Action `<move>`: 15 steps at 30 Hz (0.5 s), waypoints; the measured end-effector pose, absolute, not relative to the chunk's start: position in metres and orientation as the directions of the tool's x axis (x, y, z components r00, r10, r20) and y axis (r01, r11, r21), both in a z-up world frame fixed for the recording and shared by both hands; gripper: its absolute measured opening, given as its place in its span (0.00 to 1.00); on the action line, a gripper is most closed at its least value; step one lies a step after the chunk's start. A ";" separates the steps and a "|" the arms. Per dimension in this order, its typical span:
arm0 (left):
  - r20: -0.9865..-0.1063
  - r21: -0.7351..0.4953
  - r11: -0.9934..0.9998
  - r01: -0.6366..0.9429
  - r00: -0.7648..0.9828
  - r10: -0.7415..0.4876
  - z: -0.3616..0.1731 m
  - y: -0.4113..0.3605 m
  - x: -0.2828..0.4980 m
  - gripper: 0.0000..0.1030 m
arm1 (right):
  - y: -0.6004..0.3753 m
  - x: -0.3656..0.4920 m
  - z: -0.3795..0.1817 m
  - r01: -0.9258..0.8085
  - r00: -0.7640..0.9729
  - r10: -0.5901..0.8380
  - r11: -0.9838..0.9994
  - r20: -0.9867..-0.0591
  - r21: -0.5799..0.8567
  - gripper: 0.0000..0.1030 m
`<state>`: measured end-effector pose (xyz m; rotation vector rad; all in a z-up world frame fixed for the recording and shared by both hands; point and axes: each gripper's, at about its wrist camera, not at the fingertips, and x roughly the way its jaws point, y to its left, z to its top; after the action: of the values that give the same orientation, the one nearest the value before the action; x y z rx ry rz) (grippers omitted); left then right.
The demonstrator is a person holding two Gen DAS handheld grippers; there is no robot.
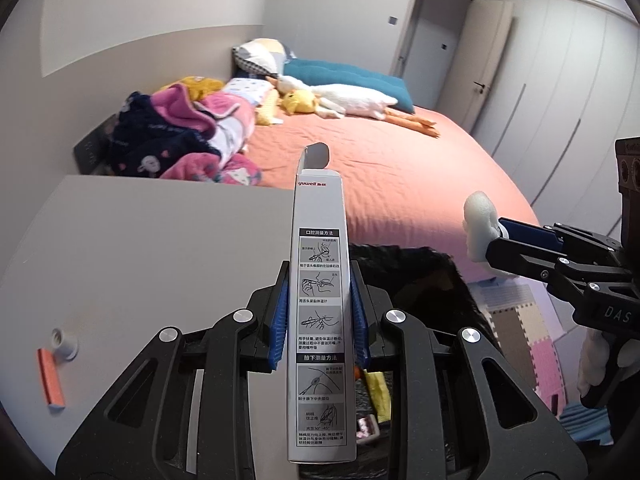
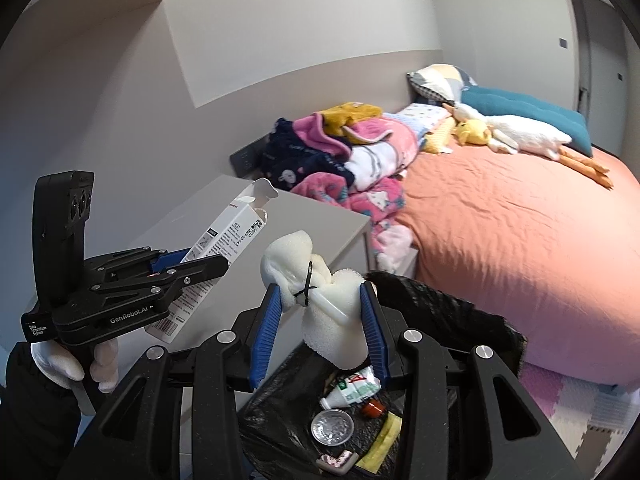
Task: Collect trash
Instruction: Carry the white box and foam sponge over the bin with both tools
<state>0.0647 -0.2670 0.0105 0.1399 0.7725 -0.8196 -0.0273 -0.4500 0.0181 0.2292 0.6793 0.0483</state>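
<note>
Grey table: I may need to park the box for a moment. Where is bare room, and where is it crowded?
The grey table is mostly bare, from the blanket pile to the orange strip and white cap near its edge. The bin bag is crowded.

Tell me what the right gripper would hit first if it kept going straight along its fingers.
Probably the far rim of the black trash bag, then the orange bed beyond. The right gripper holds white foam above the bag's opening; depth is uncertain.
</note>
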 end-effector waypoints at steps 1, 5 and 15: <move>-0.668 -0.173 0.684 0.708 0.426 -0.610 0.011 -0.270 0.064 0.26 | -0.454 -0.031 0.018 0.041 0.779 0.112 0.973 -0.616 0.228 0.40; -0.670 -0.177 0.655 0.734 0.398 -0.627 0.012 -0.287 0.060 0.26 | -0.466 -0.039 0.016 0.075 0.783 0.089 0.969 -0.616 0.236 0.41; -0.676 -0.190 0.587 0.787 0.329 -0.660 0.009 -0.325 0.047 0.26 | -0.494 -0.060 0.015 0.145 0.792 0.042 0.957 -0.609 0.253 0.41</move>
<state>0.0472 -0.3253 0.0091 0.1843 0.7891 -0.9538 -0.0602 -0.4944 0.0153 0.2960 0.6572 -0.0563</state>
